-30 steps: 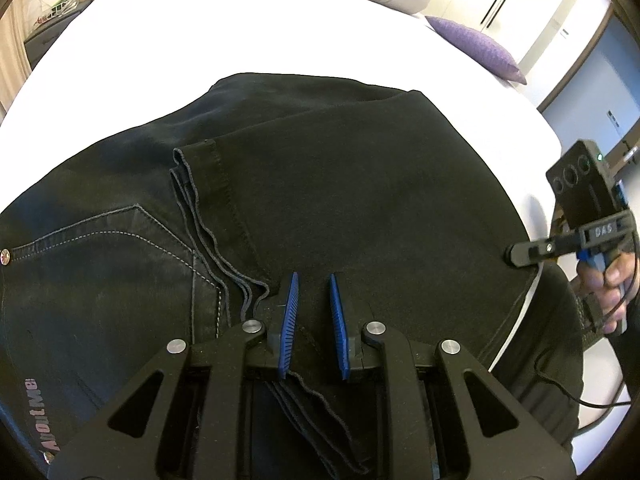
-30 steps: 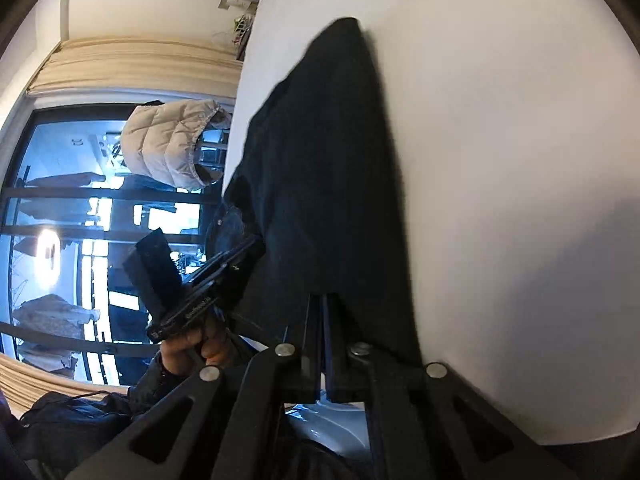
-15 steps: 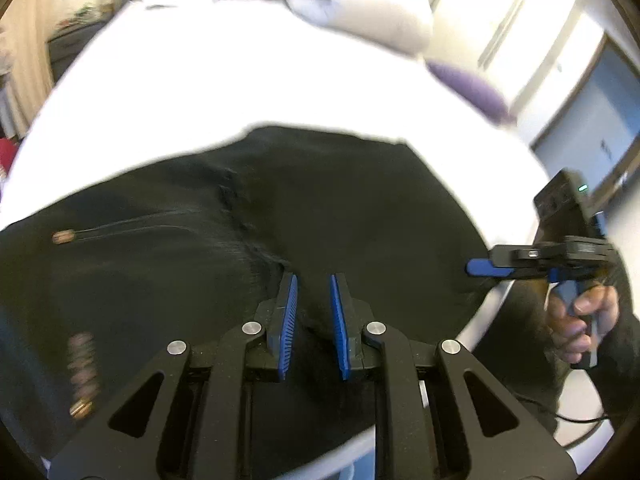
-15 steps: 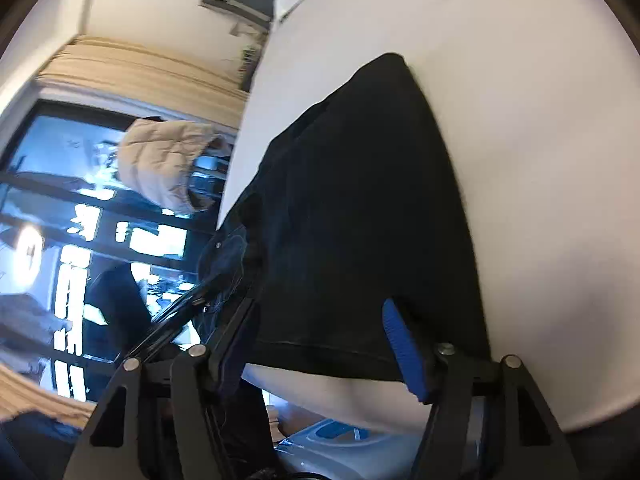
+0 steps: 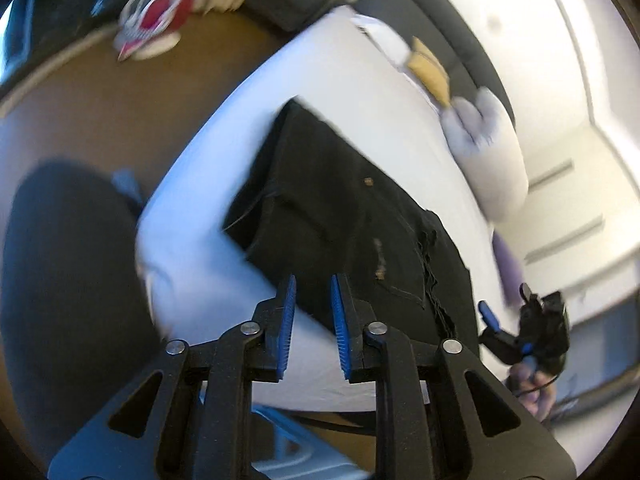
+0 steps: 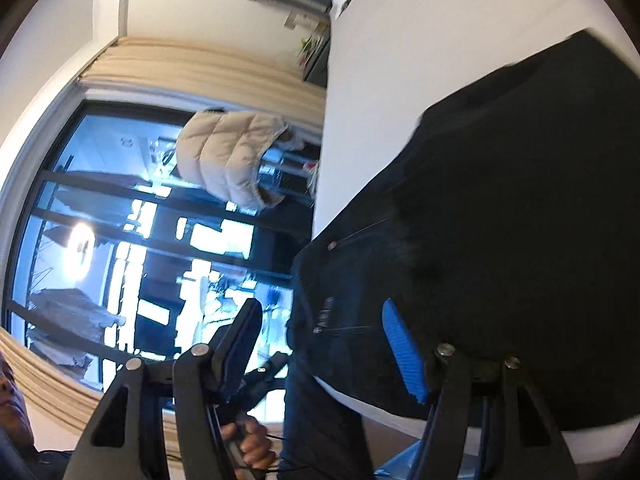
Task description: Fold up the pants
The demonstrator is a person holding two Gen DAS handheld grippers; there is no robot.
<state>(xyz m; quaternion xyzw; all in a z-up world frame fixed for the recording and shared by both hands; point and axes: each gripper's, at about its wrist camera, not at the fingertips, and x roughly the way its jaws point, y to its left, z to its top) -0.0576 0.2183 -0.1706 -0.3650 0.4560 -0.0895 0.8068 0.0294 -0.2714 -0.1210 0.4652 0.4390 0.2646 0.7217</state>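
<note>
Black denim pants (image 5: 344, 204) lie folded on the white bed (image 5: 328, 72); they also show in the right wrist view (image 6: 500, 220). My left gripper (image 5: 313, 304) hovers above the bed's near edge by the waistband side, jaws a little apart, holding nothing. My right gripper (image 6: 320, 336) is wide open and empty over the near edge of the pants; it also shows in the left wrist view (image 5: 520, 332) at the right.
A grey-white pillow (image 5: 488, 148) and a purple pillow (image 5: 508, 260) lie at the bed's far side. A tan object (image 5: 428, 68) sits near the headboard. A beige puffer jacket (image 6: 232, 156) hangs by the window. Brown floor (image 5: 120, 92) lies left of the bed.
My left gripper pulled back off the pants and swung left, its view now tilted over the bed's corner. My right gripper, shut a second ago, opened wide and stays open.
</note>
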